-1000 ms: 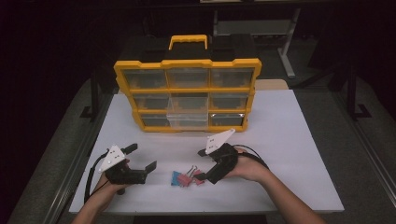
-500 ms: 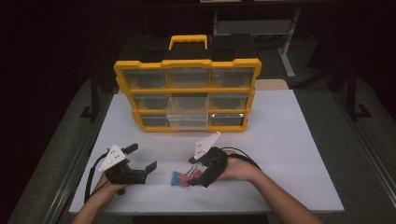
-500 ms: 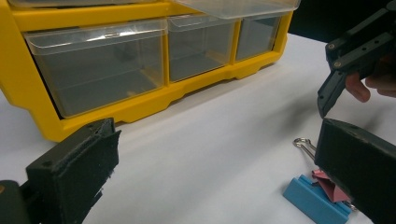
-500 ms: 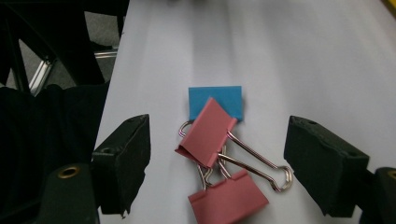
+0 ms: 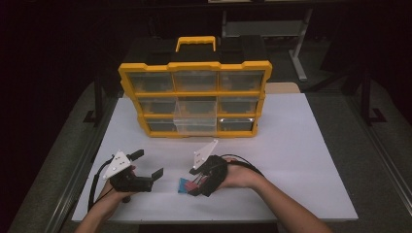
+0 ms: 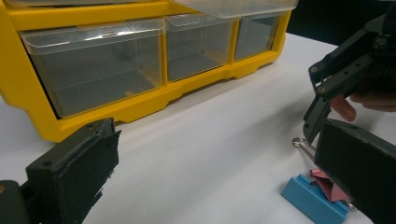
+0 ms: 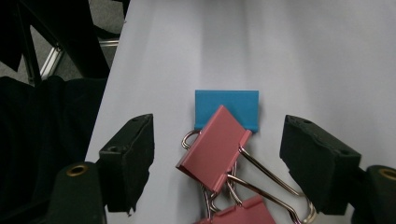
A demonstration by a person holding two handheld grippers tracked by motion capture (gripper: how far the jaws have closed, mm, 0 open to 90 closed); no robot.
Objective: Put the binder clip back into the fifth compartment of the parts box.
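A blue binder clip [image 7: 226,105] lies on the white table, with a pink binder clip [image 7: 215,147] leaning on its near edge and a second pink clip [image 7: 238,212] behind that. My right gripper [image 5: 194,182] hangs low over this pile [image 5: 187,185]. Its jaws have just been closing a little and stand either side of the first pink clip without touching it. My left gripper [image 5: 147,164] rests open and empty to the left of the pile. In the left gripper view, the blue clip [image 6: 313,200] lies beside that gripper's right jaw.
A yellow organiser [image 5: 194,68] with clear drawers stands at the back of the table. Its middle drawer [image 5: 195,116] is pulled out toward me. White tabletop [image 5: 301,145] stretches to the right; the table's left edge [image 5: 92,160] is near my left hand.
My right gripper has moved left and down onto the clip pile, and its jaws have narrowed slightly. The left gripper has stayed still.
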